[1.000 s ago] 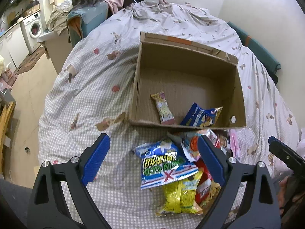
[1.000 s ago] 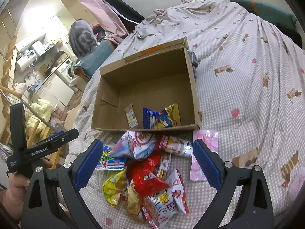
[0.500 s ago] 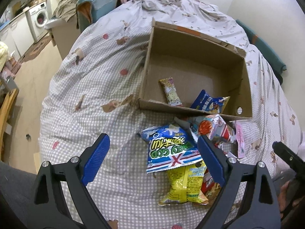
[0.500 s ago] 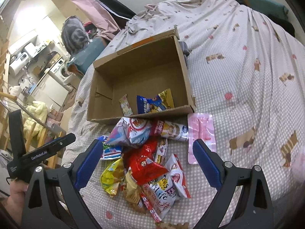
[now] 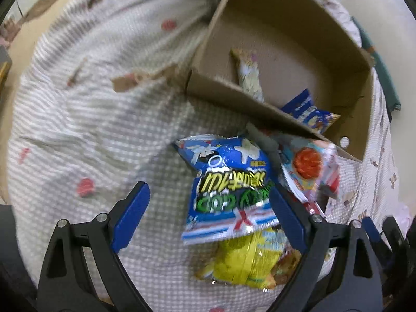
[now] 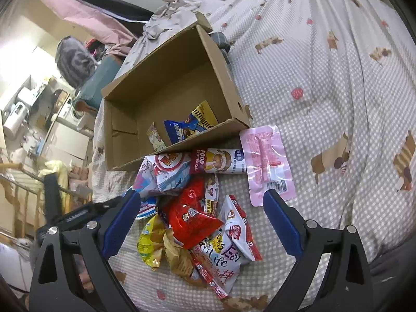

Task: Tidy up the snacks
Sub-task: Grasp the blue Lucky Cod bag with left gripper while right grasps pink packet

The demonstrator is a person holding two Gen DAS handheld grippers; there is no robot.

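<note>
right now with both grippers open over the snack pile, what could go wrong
1. The blue chip bag overlaps the yellow bag; the open left gripper may pinch both or drag the yellow one along.
2. The packets lie against the cardboard box's near wall, so a low lift may catch its edge and shift the box on the soft bedspread.
3. The red bag sits atop a loose heap between the open right gripper's fingers; puffy foil may slip out.

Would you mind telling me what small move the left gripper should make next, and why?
Probably shift toward the blue snack bag and lower onto it: the left gripper is open and empty, the bag tops the pile, and only two snacks lie in the cardboard box.
</note>
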